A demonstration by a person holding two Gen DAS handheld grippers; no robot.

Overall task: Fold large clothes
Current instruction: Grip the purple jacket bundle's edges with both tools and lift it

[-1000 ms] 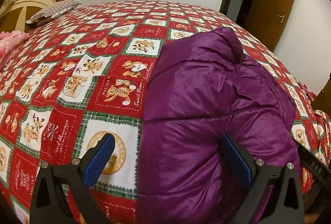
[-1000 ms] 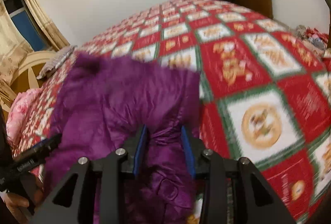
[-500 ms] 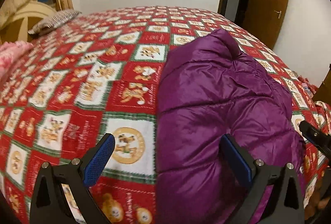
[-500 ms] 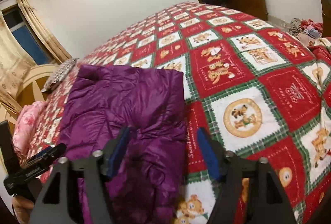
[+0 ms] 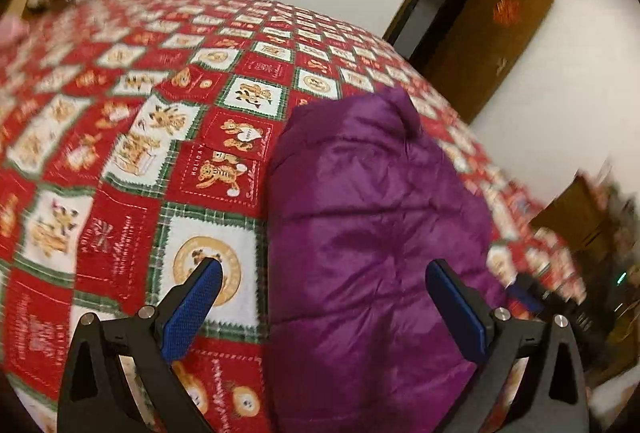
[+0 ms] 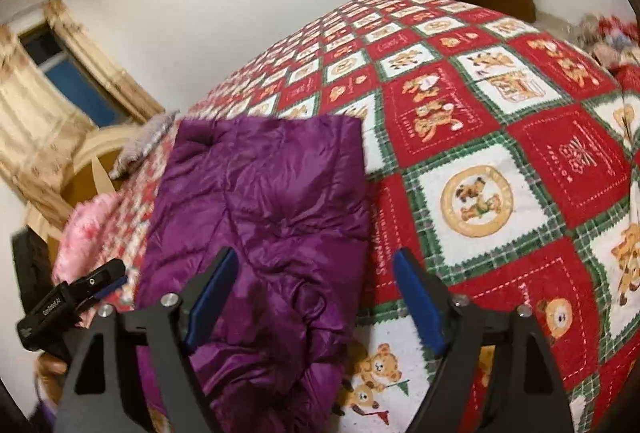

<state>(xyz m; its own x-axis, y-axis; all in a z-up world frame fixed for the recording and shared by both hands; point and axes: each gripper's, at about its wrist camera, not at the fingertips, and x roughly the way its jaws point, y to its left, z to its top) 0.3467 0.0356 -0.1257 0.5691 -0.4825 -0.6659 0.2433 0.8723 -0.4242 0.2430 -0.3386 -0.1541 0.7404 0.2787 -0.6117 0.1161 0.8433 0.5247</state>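
Both tools, left tool (image 5: 324,275) and right tool (image 6: 316,263), are spread apart, holding nothing. Purple jacket (image 6: 260,217) lies on the bed (image 6: 480,137), long axis running bottom to frame centre. Only the right view shows the curtain (image 6: 36,113) at left.

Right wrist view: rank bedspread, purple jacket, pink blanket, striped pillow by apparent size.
1. bedspread
2. purple jacket
3. pink blanket
4. striped pillow
The pillow lies farther away than the blanket, so those two are unsure.

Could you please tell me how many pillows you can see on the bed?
1: a grey striped pillow lies at the far head end of the bed, beside the headboard. The purple jacket may hide others.
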